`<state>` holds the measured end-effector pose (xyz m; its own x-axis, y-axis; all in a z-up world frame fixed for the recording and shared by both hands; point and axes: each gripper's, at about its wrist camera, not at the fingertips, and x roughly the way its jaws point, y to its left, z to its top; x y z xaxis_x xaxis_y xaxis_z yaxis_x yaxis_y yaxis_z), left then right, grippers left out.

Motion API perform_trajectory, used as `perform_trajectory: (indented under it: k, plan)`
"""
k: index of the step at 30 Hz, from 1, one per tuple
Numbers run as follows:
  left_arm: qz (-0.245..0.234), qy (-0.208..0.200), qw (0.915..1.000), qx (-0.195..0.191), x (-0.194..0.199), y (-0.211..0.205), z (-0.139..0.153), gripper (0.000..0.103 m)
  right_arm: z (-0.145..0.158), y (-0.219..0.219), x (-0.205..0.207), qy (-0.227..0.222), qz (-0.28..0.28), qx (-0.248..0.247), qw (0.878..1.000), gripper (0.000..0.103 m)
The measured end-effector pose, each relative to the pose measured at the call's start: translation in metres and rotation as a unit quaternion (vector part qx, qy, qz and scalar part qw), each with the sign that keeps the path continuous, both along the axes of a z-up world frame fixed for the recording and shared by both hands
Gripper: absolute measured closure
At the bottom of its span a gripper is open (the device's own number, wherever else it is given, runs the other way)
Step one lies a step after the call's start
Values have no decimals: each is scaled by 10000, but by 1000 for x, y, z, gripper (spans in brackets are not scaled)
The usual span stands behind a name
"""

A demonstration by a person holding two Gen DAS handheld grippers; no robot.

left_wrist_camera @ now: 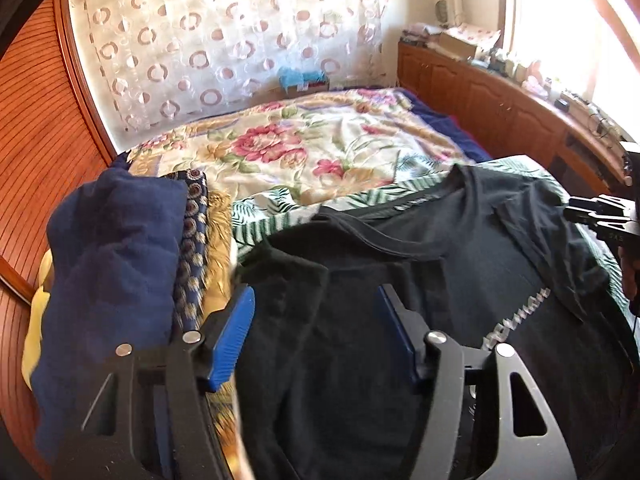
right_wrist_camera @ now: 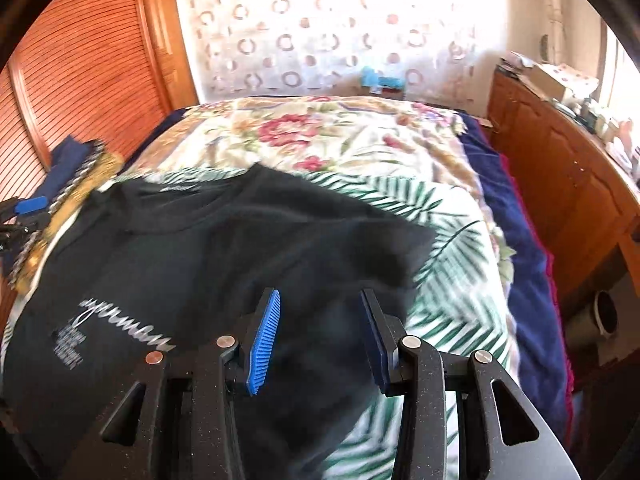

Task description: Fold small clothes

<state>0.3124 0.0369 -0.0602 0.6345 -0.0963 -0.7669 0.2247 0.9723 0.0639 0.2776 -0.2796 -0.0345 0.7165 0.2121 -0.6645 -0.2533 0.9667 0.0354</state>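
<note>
Lettering [right_wrist_camera: 120,330] on the black T-shirt [right_wrist_camera: 224,240] is showing pale grey, too blurred for me to read. I am holding both the left tool [left_wrist_camera: 314,334] and right tool [right_wrist_camera: 320,340] released above the shirt, which is lying on the bed [right_wrist_camera: 452,248].

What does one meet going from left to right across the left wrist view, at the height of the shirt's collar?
Wooden wardrobe → navy cloth → patterned fabric → black T-shirt → right gripper.
</note>
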Motion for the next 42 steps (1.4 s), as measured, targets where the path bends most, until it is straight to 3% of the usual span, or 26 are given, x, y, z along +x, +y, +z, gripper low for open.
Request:
perform_trajectory:
  k: [8, 13, 15, 23, 25, 26, 27, 29, 34, 42]
  plan:
    - [25, 585, 9968, 543, 48, -2, -22, 51, -13, 4, 20, 115, -30, -167, 9998, 61]
    - [108, 917, 9947, 446, 60, 2, -36, 52, -16, 5, 29, 108, -9, -125, 9999, 59]
    - [102, 966, 9941, 484, 62, 0, -40, 52, -16, 5, 27, 58, 52, -81, 9999, 53]
    - [135, 1079, 9918, 674, 77, 1, -51, 54, -20, 0, 30, 51, 108, -161, 9998, 49]
    - [77, 1088, 9916, 694, 79, 0, -53, 68, -20, -1, 30, 54, 114, -140, 9998, 49]
    - [44, 1119, 9917, 637, 80, 2, -54, 83, -20, -2, 30, 57, 122, -125, 9998, 48]
    - [38, 1117, 9918, 625, 79, 2, -53, 93, -20, -1, 30, 61, 130, -115, 9998, 47]
    - [45, 991, 9927, 693, 77, 3, -48, 94, -21, -1, 30, 66, 155, -105, 9998, 46]
    - [282, 304, 9982, 441, 62, 24, -1, 95, -21, 0, 30, 64, 157, -106, 9998, 45]
    - [351, 13, 9993, 134, 52, 36, 16, 95, -20, -4, 30, 53, 173, 16, 9998, 44]
